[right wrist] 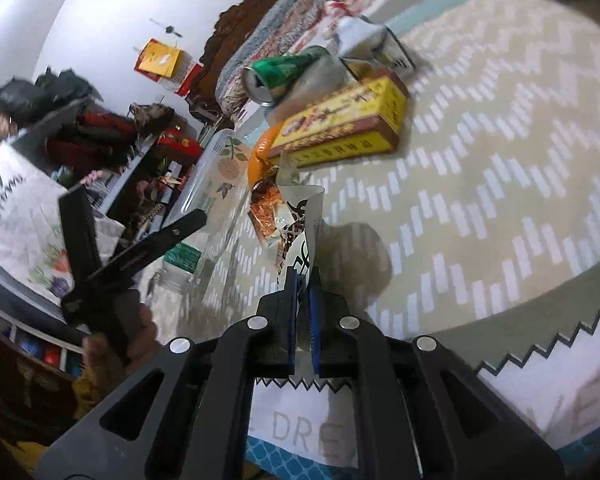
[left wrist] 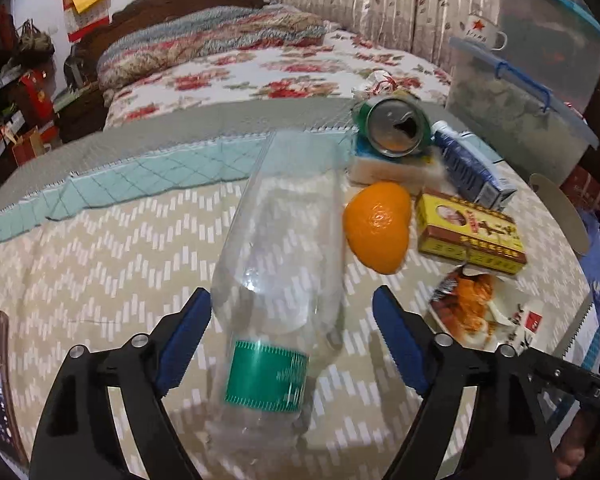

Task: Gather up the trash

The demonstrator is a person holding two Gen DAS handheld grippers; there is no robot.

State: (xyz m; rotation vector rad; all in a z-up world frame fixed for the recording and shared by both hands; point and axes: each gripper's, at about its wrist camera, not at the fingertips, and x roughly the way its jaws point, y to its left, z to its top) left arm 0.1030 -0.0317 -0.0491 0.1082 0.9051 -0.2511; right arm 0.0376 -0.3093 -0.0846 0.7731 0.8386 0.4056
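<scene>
The clear plastic bottle (left wrist: pixel 276 280) lies on the patterned tabletop (left wrist: pixel 100 248) directly between the spread fingers (left wrist: pixel 188 336) of the left gripper (left wrist: pixel 292 312), neither pad touching it as far as I can tell. Its long axis runs straight ahead along the fingers, green label band nearest the camera, so closing them would catch it across its width. The left gripper is clearly the nearer one.

The right gripper (right wrist: pixel 304 280) is pinched closed on the edge of a snack wrapper (right wrist: pixel 296 216), which bears black brush-style characters I cannot read. Beyond it lie a yellow box (left wrist: pixel 472 232) with red Chinese print, an orange (left wrist: pixel 376 228), a green drink can (left wrist: pixel 396 128) on its side and a blue-and-white carton (left wrist: pixel 472 168), all too blurred for a brand. The cloth edge nearest the right gripper shows "DRE". A mug (left wrist: pixel 484 32) with a red star stands behind
</scene>
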